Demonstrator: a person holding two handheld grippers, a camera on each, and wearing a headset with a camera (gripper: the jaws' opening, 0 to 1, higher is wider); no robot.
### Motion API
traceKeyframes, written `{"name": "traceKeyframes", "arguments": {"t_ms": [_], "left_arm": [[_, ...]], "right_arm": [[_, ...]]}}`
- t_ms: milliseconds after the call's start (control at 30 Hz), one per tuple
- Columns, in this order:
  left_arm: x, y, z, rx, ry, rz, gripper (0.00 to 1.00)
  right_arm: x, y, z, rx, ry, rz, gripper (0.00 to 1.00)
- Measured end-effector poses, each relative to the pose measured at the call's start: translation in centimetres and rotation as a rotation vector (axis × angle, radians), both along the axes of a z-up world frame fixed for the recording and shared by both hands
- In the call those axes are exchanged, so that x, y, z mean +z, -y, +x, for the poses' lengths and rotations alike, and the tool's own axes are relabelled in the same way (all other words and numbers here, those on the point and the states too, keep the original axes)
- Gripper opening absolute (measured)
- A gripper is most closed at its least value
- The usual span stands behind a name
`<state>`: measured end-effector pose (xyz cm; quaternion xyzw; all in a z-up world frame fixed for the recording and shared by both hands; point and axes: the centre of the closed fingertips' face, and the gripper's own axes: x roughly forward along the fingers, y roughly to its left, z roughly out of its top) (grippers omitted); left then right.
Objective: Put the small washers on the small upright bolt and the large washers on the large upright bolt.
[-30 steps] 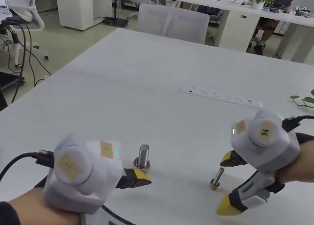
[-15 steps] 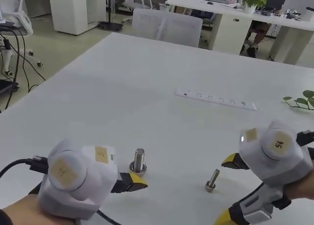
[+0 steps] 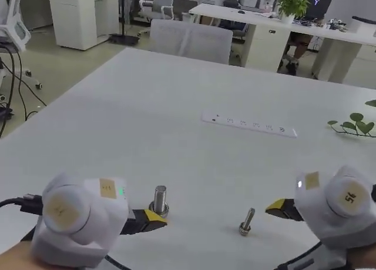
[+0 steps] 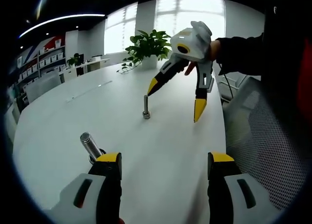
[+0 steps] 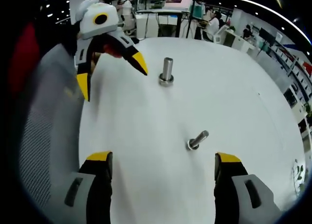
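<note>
Hovering low over the near edge of the white counter (image 3: 176, 105), the left tongs (image 4: 165, 159) point across toward the other hand with their two jaws set wide apart and nothing between them. The right tongs (image 5: 164, 157) face back the opposite way, likewise spread wide and holding nothing. Each is gripped from behind by a hand, with a dark sleeve showing in the left gripper view. The large bolt (image 3: 160, 200) stands upright on its head just outside one jaw of the left tongs, so close to the yellow tip that I cannot tell whether they touch. The small bolt (image 3: 246, 221) stands on the counter between the two tools, tilted off vertical. In the right gripper view it sits ahead of the open jaws, nearer the view-right one. Both bolts are bare grey metal, the large one with a thick shank and visible thread, the small one slim with a wider ring at its base. The jaws are black with yellow tips on smooth white housings. The counter top is plain and matte.
</note>
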<state>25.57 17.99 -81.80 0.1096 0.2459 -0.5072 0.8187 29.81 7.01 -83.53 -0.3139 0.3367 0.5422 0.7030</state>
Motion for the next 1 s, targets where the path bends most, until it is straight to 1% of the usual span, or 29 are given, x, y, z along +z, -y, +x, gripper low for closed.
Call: {"name": "traceKeyframes", "arguments": {"t_ms": [167,200,333,500,600,700,800,1000], "left_arm": [[0.3,-0.3,0.0,0.009,0.005,0.0,0.71],[0.3,-0.4,0.0,0.01,0.006,-0.001,0.71],[0.7,-0.8,-0.1,0.017,0.008,-0.002,0.72],[1.1,-1.4,-0.4,0.028,0.011,-0.001,0.72],[1.1,-1.7,-0.7,0.034,0.013,0.002,0.72],[1.2,-2.0,-1.2,0.041,0.014,0.003,0.72],[1.2,-2.3,-1.6,0.049,0.011,0.002,0.73],[0.9,-3.1,-2.4,0.076,-0.001,0.0,0.74]], "right_arm": [[0.0,0.1,-1.7,-0.012,0.0,0.015,0.87],[0.0,0.1,-2.1,-0.017,-0.001,0.025,0.87],[0.4,0.0,-3.0,-0.037,0.007,0.05,0.87],[0.7,-0.2,-3.7,-0.064,0.005,0.088,0.87],[0.8,-0.2,-4.0,-0.071,0.009,0.1,0.87],[1.2,-0.5,-4.1,-0.085,0.013,0.126,0.87],[1.4,-0.7,-4.5,-0.09,0.012,0.145,0.87],[1.2,-0.5,-5.3,-0.102,0.003,0.158,0.87]]}}
